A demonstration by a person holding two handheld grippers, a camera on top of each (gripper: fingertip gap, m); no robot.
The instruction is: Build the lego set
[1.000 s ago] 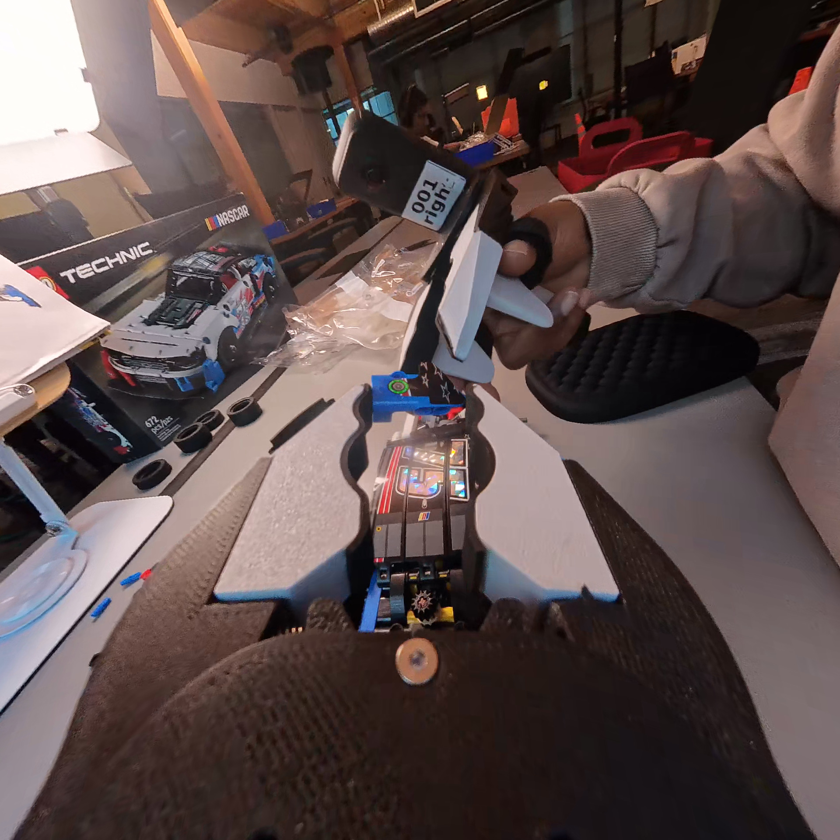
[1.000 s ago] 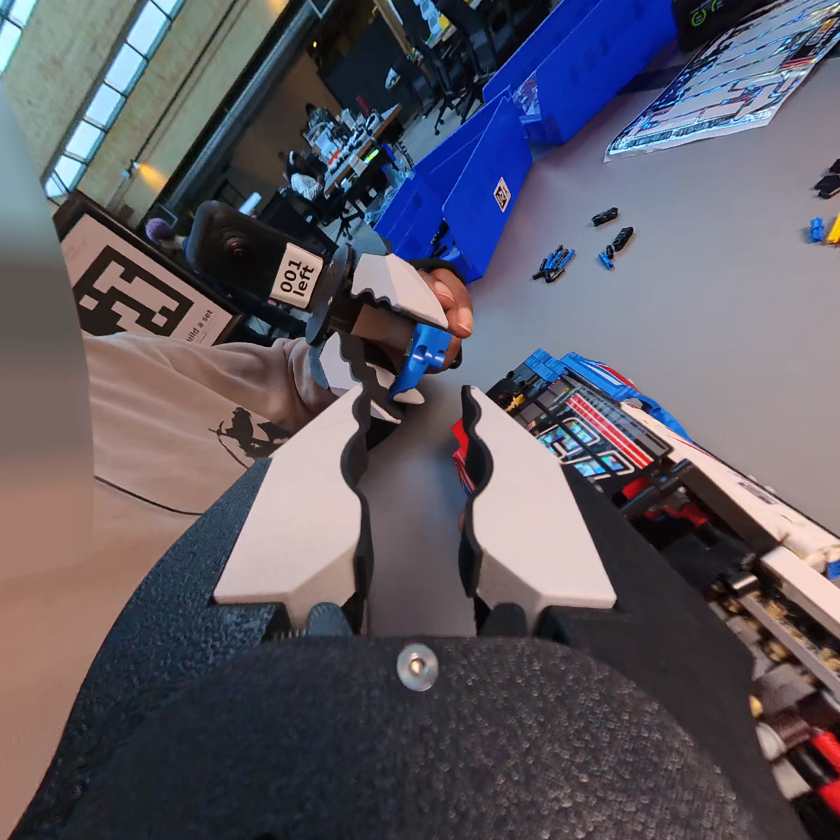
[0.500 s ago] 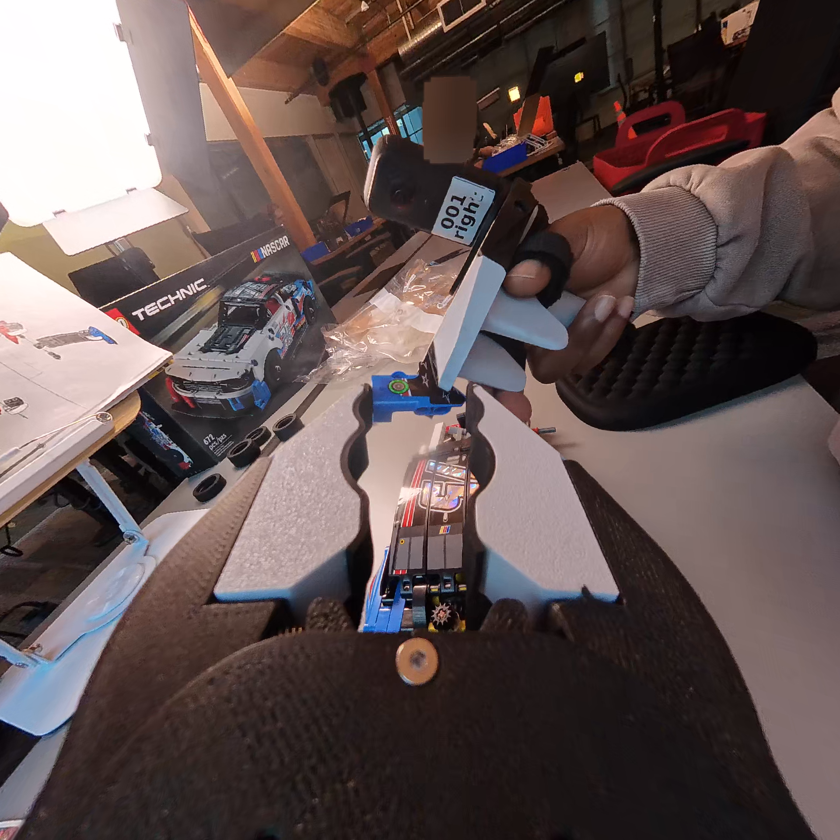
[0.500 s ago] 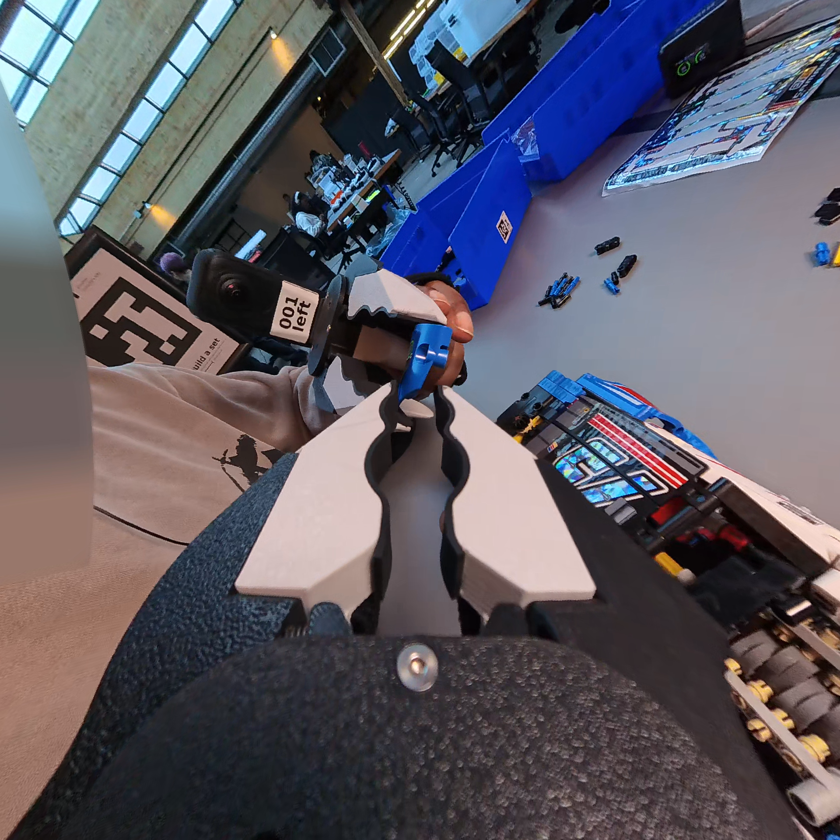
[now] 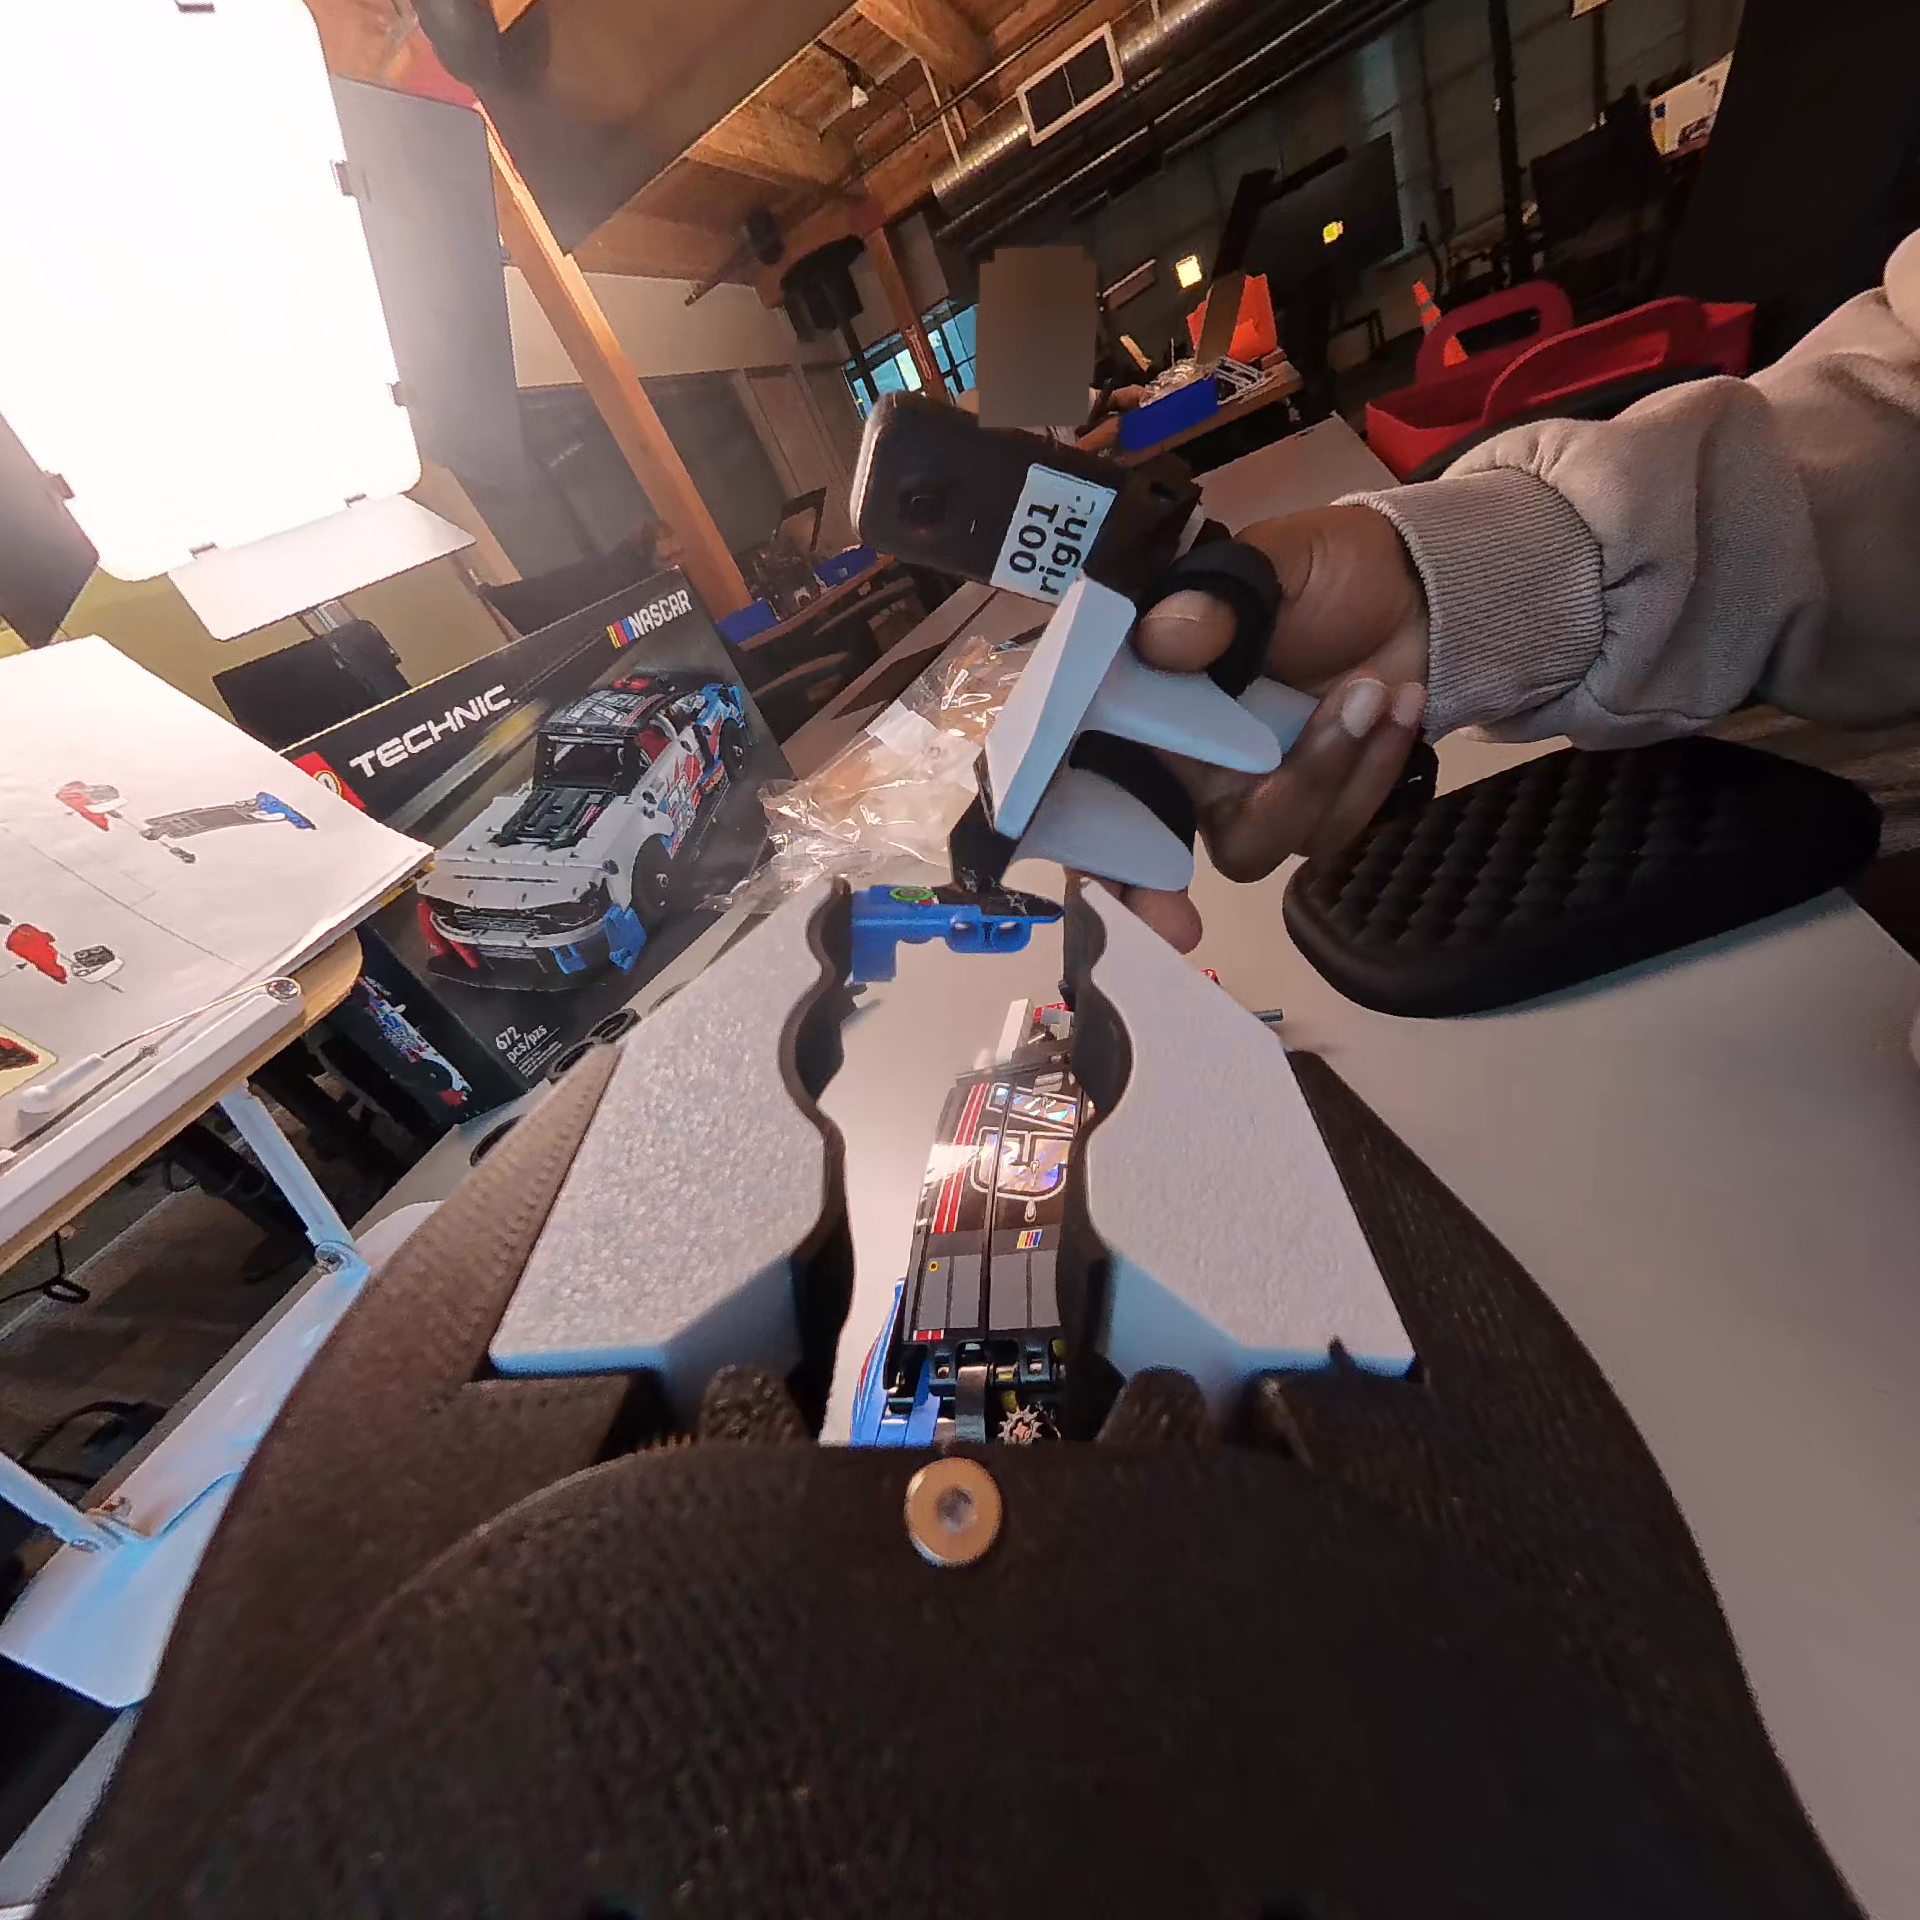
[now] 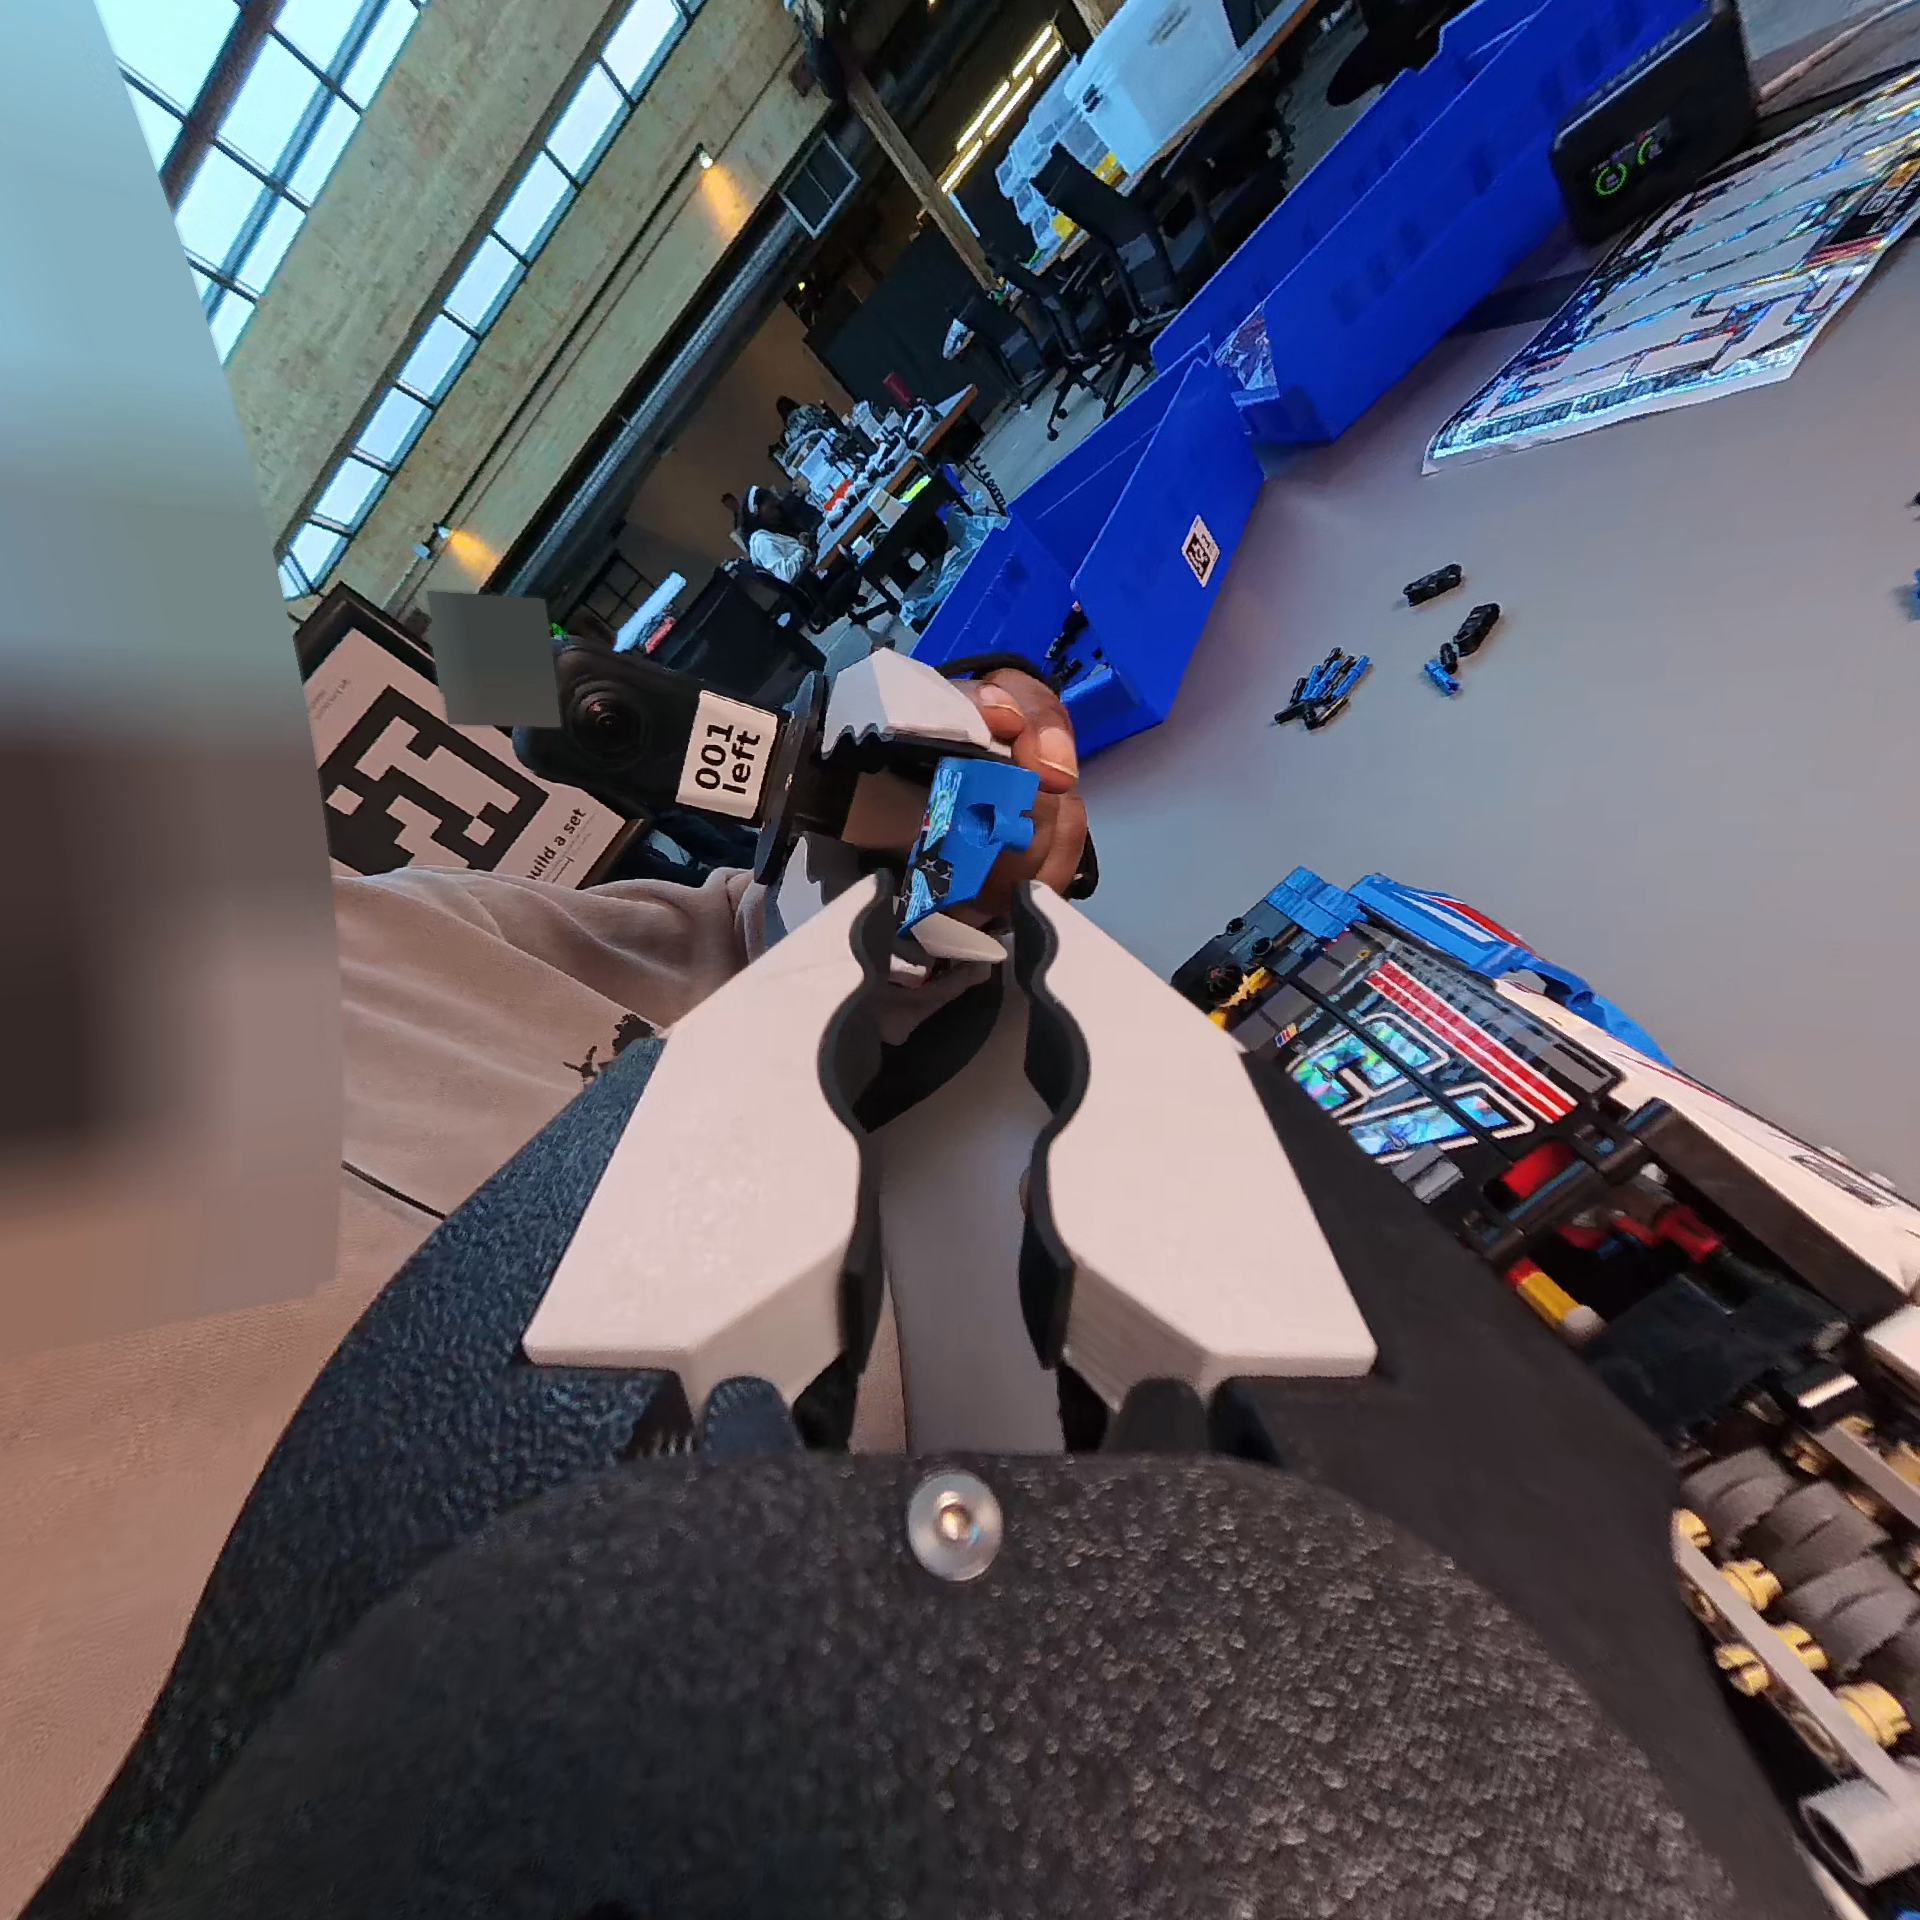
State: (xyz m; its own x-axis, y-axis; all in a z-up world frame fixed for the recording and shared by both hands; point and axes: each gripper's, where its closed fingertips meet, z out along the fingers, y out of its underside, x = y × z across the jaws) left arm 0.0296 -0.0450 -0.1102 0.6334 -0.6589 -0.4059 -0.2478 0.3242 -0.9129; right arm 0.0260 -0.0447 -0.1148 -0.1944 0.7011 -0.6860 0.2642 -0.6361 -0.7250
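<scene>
above the half-built car [image 5: 992,1184], the blue piece [image 5: 930,925] sits between both grippers' tips; whether either gripper clamps it i cannot tell. a loose hold could drop it.

The blue piece [image 5: 940,920] is a small angled lego part with a starry sticker on one face and a green round mark on top, held up in the air between both grippers' tips. Below it on the grey table sits the half-built car [image 6: 1558,1122]: black roof panels with shiny stickers, red stripes, blue and white sides, gears exposed at one end.
</scene>
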